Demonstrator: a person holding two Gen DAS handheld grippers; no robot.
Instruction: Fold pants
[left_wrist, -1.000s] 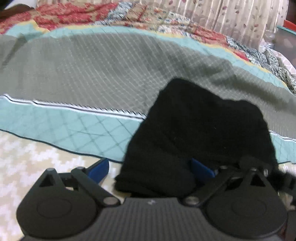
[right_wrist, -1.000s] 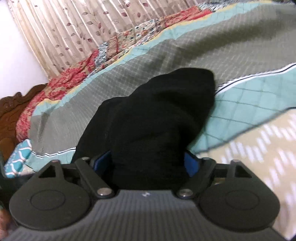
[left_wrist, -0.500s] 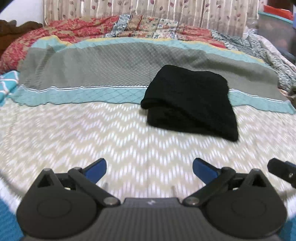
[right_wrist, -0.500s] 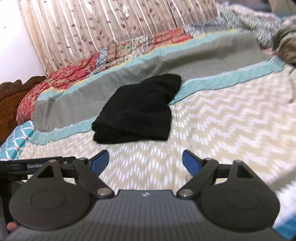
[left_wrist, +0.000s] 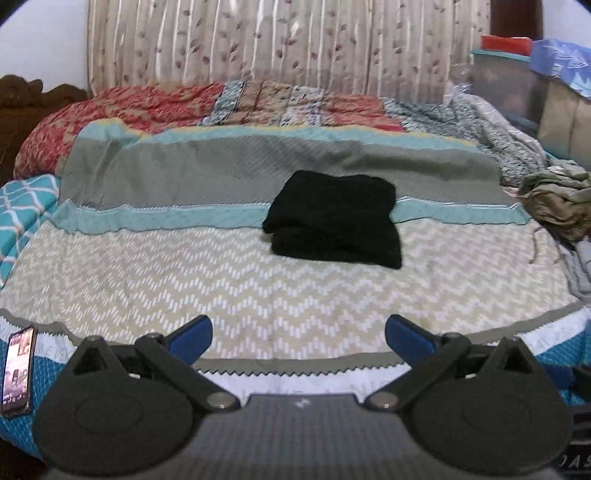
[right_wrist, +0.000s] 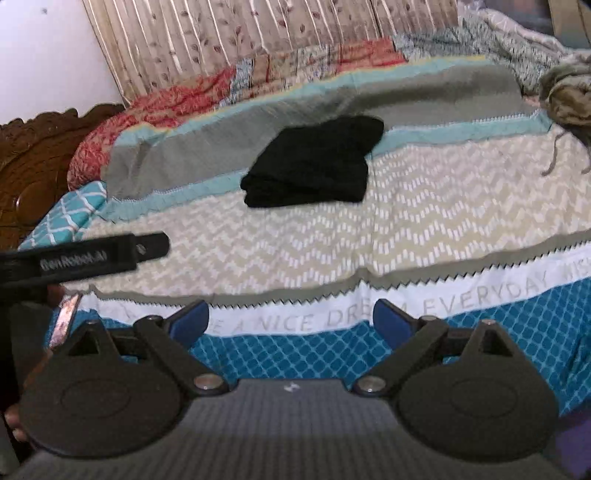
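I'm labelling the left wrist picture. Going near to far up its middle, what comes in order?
Left gripper with open blue fingers → cream zigzag-patterned bedspread → folded black pants → grey quilted band → red patchwork quilt → pleated leaf-print curtain.

Bedspread (left_wrist: 258, 291) with cream chevron band, teal and grey stripes covers the bed; a phone (left_wrist: 17, 373) lies at its near left corner. Beyond its far edge a red patterned quilt (left_wrist: 147, 107) lies under a leaf-print curtain (left_wrist: 258, 40), carved wooden headboard (right_wrist: 33, 166) at far left. Crumpled olive clothes (left_wrist: 554, 199) sit at its right edge, storage boxes (left_wrist: 509, 77) behind them.
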